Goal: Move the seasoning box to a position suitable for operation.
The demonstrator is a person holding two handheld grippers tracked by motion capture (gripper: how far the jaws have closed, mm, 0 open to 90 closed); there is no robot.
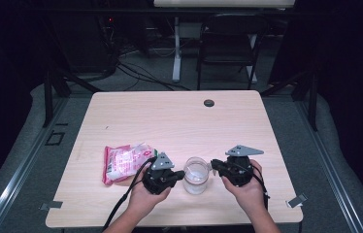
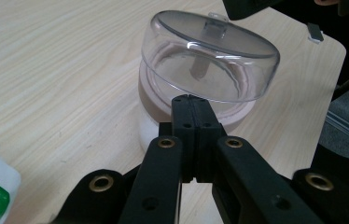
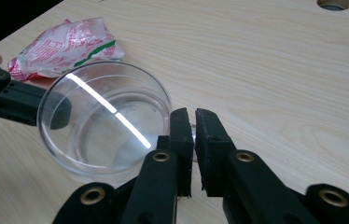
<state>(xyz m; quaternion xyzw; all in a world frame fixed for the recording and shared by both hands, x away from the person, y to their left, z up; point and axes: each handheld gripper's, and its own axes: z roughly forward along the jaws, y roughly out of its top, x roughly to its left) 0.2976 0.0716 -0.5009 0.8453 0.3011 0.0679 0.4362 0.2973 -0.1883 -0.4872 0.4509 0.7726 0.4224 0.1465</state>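
A clear round container [image 1: 196, 175] stands near the table's front edge between my two grippers. Its transparent domed lid [image 2: 210, 60] sits slightly tilted over a pale base [image 2: 151, 126]. My left gripper [image 2: 192, 100] is shut, jaws pressed together, tips against the lid's near rim. From the opposite side, my right gripper [image 3: 194, 116] is closed to a thin gap on a small clear tab [image 2: 214, 29] at the lid's edge. In the high view the left gripper [image 1: 179, 177] and right gripper [image 1: 213, 165] flank the container.
A red, white and green snack bag [image 1: 123, 162] lies just left of the left hand. A round cable hole [image 1: 209, 103] sits at the table's far edge. A dark chair [image 1: 228, 43] and cables stand beyond the table. Bare wood stretches across the middle.
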